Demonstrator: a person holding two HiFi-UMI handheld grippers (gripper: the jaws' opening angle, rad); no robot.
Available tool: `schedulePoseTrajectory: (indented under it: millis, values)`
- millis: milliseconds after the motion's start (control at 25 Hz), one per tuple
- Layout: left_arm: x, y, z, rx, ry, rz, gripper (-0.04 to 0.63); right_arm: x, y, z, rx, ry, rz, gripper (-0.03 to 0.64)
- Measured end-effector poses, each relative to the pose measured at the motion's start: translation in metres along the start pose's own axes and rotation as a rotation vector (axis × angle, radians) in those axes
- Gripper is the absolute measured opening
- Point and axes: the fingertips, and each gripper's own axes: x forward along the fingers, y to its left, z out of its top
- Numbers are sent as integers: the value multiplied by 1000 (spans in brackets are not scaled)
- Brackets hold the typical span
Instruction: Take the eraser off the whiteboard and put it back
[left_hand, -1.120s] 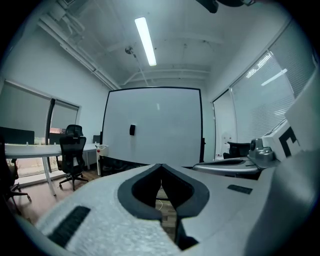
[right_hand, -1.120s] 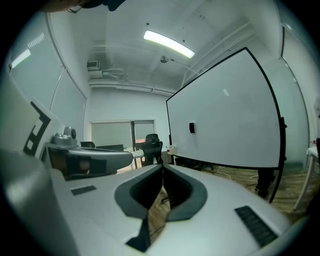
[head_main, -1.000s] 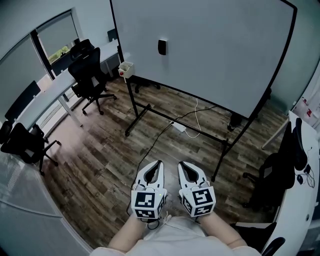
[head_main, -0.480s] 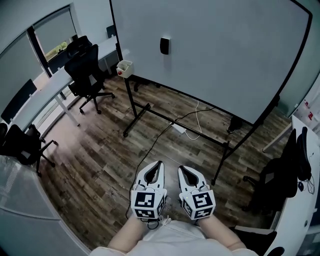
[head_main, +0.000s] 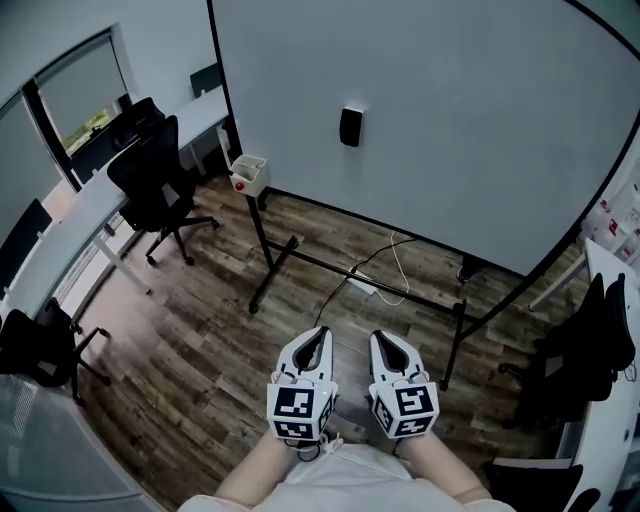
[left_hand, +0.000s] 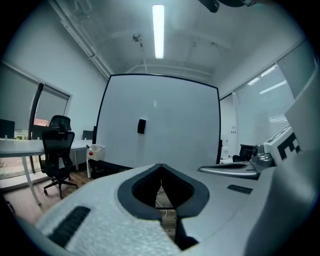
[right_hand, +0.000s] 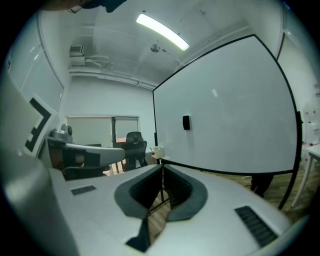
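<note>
- Bottom centre: left gripper (head_main: 317, 332) and right gripper (head_main: 381, 338), jaws clenched on nothing.
- Upper centre: eraser (head_main: 350, 127) on whiteboard (head_main: 470, 130).
- Left of it: white box (head_main: 248, 173) holding something red, perhaps a marker.

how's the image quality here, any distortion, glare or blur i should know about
Head view: wide-angle bend curves the whiteboard frame, but the eraser is sharp. Left gripper view: strong fisheye with dark corners, ceiling light blown out. Right gripper view: same fisheye, only a faint light reflection on the whiteboard.

Wood-plank floor (head_main: 190, 330), black office chairs (head_main: 150, 180) beside a white desk (head_main: 75, 215).
</note>
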Motion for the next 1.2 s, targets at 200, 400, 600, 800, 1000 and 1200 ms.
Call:
schedulePoseTrajectory:
  millis: [200, 400, 600, 800, 1000, 1200]
  values:
    - [37, 55, 26, 29, -14, -71, 18, 63, 9, 26, 16, -46, -82, 28]
    - [76, 91, 35, -1, -19, -130, 18, 104, 2, 33, 19, -36, -134, 28]
    - [121, 102, 26, -20, 12, -164, 17, 136, -24, 24, -26, 12, -178, 29]
    - [180, 113, 40, 15, -3, -162, 18, 183, -59, 43, -12, -32, -160, 28]
    - [246, 126, 51, 33, -4, -141, 18, 236, -108, 57, -26, -45, -156, 29]
    - [305, 127, 65, 35, -22, -146, 17, 273, -155, 76, -67, -56, -175, 28]
